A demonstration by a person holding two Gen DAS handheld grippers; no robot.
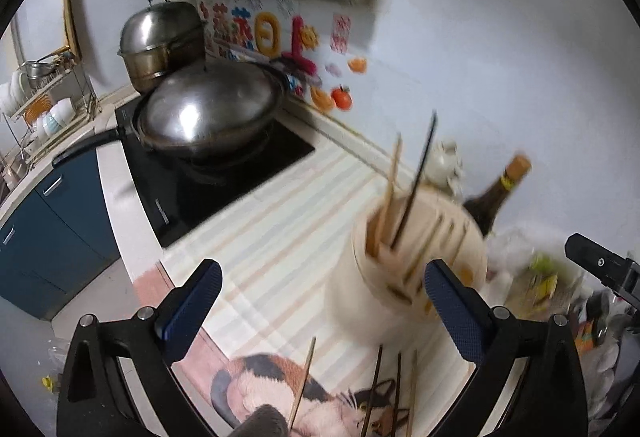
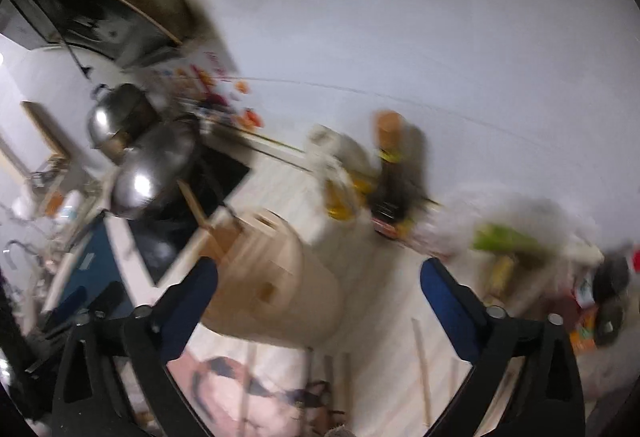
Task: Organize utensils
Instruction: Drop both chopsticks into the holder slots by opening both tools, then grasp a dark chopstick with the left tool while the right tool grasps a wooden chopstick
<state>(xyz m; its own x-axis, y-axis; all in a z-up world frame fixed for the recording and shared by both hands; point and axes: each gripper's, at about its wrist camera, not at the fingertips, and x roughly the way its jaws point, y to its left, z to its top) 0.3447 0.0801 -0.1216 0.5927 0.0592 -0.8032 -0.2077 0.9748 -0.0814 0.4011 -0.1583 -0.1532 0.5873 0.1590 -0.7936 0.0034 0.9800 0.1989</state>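
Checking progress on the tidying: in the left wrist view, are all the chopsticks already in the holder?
No: several chopsticks lie loose on the mat in front of the holder.

Even, bright indoor light; glare spots shine on the wok lid point(image 1: 208, 113). Fisheye bending and black vignette ring both views. The right wrist view is heavily motion-blurred; the left only near the utensil holder point(image 1: 404, 257).
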